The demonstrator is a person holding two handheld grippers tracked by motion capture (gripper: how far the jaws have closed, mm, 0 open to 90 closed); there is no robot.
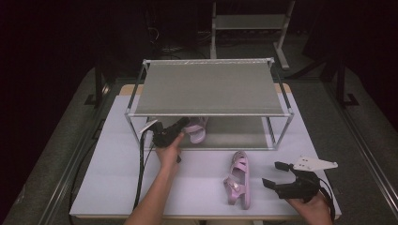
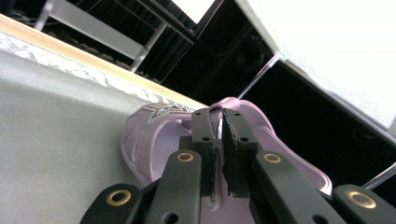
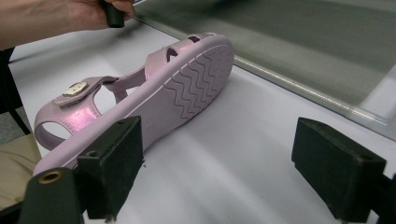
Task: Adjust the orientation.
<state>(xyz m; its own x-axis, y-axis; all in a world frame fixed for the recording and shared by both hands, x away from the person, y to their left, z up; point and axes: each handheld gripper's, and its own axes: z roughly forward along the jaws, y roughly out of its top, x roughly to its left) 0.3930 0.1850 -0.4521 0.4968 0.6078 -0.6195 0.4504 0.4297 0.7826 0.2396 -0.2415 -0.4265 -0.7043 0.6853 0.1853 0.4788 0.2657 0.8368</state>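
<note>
Two sandals: you are pinching one sandal (image 1: 196,130) in the left gripper (image 1: 182,124), seating it on the rack's (image 1: 209,114) lower shelf, while the right gripper (image 1: 278,174), jaws spread, is lining up on the second sandal (image 1: 238,179) lying on its side before the rack.

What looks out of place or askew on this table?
The sandal on the table lies tipped on its side, so its wavy sole faces the open right gripper. The other sandal sits on the lower shelf of the rack, where the left gripper is clamped on its strap.
</note>
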